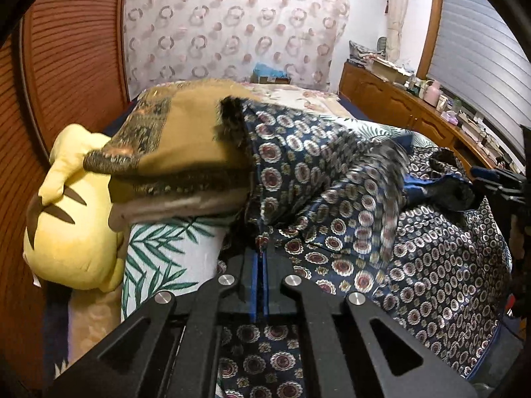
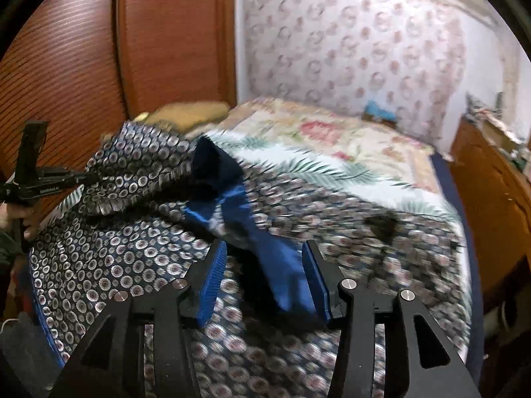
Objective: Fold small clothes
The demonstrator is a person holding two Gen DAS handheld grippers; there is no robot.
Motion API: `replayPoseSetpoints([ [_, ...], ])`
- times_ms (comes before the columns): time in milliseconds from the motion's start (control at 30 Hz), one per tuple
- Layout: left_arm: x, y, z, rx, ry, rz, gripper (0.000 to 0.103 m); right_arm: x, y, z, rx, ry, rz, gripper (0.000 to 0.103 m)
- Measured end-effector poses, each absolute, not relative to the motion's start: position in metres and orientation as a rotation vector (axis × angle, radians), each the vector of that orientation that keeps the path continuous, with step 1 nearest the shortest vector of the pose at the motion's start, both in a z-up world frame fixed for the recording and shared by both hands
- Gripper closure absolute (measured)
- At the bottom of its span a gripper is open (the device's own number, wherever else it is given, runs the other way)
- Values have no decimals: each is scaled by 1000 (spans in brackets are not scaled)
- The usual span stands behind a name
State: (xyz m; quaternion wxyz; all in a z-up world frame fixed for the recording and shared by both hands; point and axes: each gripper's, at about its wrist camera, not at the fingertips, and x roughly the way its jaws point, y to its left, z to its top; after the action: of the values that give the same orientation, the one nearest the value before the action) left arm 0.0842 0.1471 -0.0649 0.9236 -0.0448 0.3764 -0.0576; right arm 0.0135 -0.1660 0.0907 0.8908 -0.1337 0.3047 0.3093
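Far left, left wrist view: yellow plush toy [image 1: 71,232] against the louvred wooden wardrobe [image 1: 66,49], a mustard cushion [image 1: 176,146] lying across its top. Just right of that, left gripper [image 1: 260,258] pinched tight on an edge of the navy medallion-print garment [image 1: 332,205], jaws closed to a thin slit with blue pads meeting on the cloth. Fabric lifted and bunched from the grip, draping rightward over the palm-leaf bedspread [image 1: 159,248]; blue lining showing in a fold further right. Right gripper [image 1: 497,182] dark at the far right edge. Beyond, wooden sideboard [image 1: 398,106] crowded with small items below a window. Right wrist view, blurred: left gripper [image 2: 86,176] at far left holding a raised corner of the garment [image 2: 109,252]. Centre, right gripper [image 2: 265,248] with jaws wide apart, blue pads [image 2: 212,275] either side of the blue lining strip [image 2: 275,265], not clamped. Floral quilt [image 2: 332,132] behind, patterned wallpaper [image 2: 365,49] beyond.
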Motion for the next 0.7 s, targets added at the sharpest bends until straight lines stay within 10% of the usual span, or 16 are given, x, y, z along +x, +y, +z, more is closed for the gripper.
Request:
replayPoseSetpoints([
  [167, 80, 153, -65, -90, 773, -115, 100, 29, -140, 71, -428, 703, 619, 59],
  [300, 80, 156, -66, -92, 770, -120, 100, 31, -149, 69, -447, 697, 590, 100],
  [700, 59, 159, -53, -86, 722, -127, 101, -38, -225, 85, -235, 637, 621, 102],
])
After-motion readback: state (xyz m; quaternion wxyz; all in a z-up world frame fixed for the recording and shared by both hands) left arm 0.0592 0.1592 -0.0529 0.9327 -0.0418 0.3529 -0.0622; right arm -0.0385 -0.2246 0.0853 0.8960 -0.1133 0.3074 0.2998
